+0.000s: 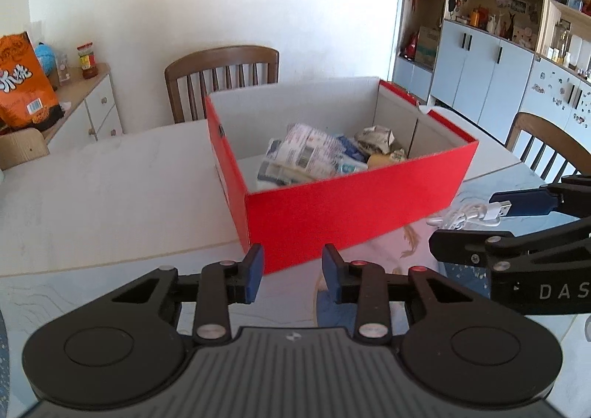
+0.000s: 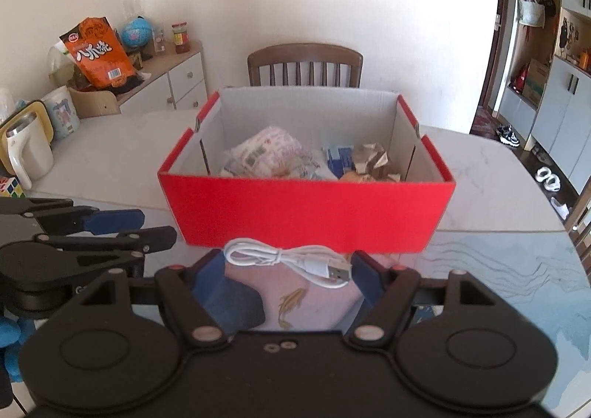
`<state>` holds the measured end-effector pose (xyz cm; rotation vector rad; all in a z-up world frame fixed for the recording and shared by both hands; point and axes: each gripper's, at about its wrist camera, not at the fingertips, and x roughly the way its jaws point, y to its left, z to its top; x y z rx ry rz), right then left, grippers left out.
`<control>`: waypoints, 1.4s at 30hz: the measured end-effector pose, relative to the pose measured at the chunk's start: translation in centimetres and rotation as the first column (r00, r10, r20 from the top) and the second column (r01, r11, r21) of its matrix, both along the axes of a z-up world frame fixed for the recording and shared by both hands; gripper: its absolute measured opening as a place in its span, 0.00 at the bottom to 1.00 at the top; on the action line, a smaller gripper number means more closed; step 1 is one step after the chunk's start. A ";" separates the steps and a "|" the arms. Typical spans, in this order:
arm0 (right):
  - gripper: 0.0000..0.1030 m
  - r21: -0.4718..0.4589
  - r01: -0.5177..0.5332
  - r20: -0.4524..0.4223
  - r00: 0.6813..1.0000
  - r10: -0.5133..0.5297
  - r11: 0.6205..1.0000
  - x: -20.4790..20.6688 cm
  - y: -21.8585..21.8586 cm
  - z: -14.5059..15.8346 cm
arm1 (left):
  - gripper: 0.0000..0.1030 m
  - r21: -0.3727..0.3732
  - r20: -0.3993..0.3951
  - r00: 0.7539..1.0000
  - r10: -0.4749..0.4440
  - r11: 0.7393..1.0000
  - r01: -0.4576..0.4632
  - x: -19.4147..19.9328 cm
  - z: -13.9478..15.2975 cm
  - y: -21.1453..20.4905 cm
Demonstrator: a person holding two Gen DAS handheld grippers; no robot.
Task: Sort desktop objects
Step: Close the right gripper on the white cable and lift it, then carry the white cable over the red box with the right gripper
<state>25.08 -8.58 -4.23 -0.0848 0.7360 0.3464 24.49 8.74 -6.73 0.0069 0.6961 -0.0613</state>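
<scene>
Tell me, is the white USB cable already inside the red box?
No, the white USB cable lies outside the red box, in front of its near wall, between the open fingers of the right gripper.

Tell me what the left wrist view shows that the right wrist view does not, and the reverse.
Only the left wrist view shows a second wooden chair at the table's right. Only the right wrist view shows a white mug, a Rubik's cube, and shoes on the floor. Both show the red box holding crumpled packets, the white USB cable between the right gripper's open fingers, and the empty, open left gripper.
</scene>
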 end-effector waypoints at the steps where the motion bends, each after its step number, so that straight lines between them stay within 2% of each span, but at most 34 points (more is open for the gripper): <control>1: 0.73 0.003 -0.003 0.003 1.000 0.003 1.000 0.0 -0.1 0.3 | 0.32 -0.004 0.002 1.000 0.000 1.000 0.000 0.1 0.3 -0.1; 10: 0.73 0.005 -0.029 0.040 0.999 0.029 1.000 0.7 -0.4 3.0 | 0.32 -0.024 0.026 1.000 0.008 1.000 -0.008 1.0 2.6 -0.7; 24: 0.73 0.009 -0.053 0.078 0.996 0.053 0.999 3.0 -1.9 5.3 | 0.32 -0.016 0.067 0.998 0.012 1.000 -0.011 3.2 5.0 -2.3; 35: 0.73 0.001 -0.067 0.087 0.994 0.066 0.998 6.5 -3.1 5.6 | 0.32 0.005 0.080 0.996 0.026 1.000 -0.027 6.3 5.6 -3.8; 42: 0.73 0.000 -0.076 0.053 0.996 0.076 0.997 9.6 -3.7 4.5 | 0.32 -0.010 0.033 0.999 0.037 0.999 -0.037 9.2 4.9 -4.0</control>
